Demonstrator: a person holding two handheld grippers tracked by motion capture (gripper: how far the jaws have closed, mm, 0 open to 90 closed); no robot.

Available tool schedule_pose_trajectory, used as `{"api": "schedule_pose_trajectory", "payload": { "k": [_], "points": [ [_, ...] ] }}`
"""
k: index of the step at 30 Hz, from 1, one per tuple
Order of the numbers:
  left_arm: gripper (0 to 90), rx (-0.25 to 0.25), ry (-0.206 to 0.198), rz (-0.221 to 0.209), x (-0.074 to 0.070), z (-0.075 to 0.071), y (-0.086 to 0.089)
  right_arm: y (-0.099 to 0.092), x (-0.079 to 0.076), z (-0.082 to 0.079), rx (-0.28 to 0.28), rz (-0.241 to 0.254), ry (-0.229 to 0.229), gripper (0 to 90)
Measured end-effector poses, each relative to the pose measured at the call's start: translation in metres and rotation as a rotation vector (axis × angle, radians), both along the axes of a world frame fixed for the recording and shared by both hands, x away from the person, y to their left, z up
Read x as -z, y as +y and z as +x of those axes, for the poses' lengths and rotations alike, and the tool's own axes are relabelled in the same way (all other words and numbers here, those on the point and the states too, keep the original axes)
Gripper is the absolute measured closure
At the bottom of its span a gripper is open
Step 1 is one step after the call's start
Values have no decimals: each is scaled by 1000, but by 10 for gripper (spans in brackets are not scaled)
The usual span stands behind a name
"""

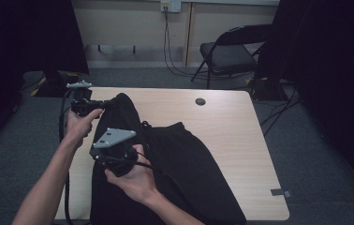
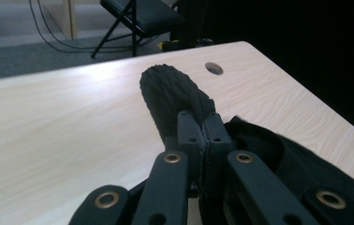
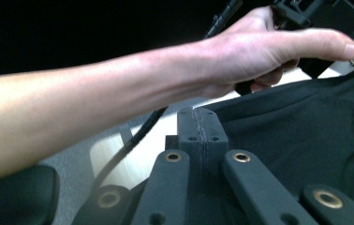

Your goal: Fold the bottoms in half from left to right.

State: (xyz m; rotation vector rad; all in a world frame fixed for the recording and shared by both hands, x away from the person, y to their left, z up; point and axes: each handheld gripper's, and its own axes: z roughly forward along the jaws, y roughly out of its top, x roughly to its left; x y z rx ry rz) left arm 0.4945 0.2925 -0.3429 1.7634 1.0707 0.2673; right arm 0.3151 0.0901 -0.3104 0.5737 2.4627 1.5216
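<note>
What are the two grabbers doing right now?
Left gripper: shut on the black garment.
Right gripper: shut; it seems to pinch the garment too, but that is hard to see.

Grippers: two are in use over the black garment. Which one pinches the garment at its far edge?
The left gripper: it holds the black garment at the far edge; the right gripper grips nearer the person.

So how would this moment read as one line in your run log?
left gripper: shut on black garment | right gripper: shut on garment | both raised above table
</note>
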Motion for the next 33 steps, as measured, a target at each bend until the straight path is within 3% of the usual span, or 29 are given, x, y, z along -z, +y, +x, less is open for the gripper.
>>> {"api": "schedule_pose_trajectory", "payload": {
  "k": [6,8,12,16,18,21,22,23,27,33],
  "points": [
    [892,-36,-59,-7,-39,-6,19,11,-25,3,-16,61,-22,896],
    [892,-42,-48,62,-42,-7,16,9,-29,2,-20,84,-26,896],
    [892,-23,8,95,-19,-5,1,-5,-18,0,-7,92,-8,896],
    [891,9,57,90,10,0,-20,-37,5,-2,40,71,25,896],
    [890,21,69,79,18,2,-33,-56,11,-2,77,74,34,896],
    [889,44,82,90,24,6,-54,-84,19,-4,134,79,35,895],
    [889,52,81,92,26,7,-63,-101,24,-7,166,72,27,895],
    [889,62,82,97,28,8,-72,-101,24,-7,166,72,27,895],
    [888,67,88,115,34,14,-106,-137,38,-8,239,67,31,895],
    [883,104,99,54,56,25,-139,-194,71,3,368,30,108,895]
  ]
}}
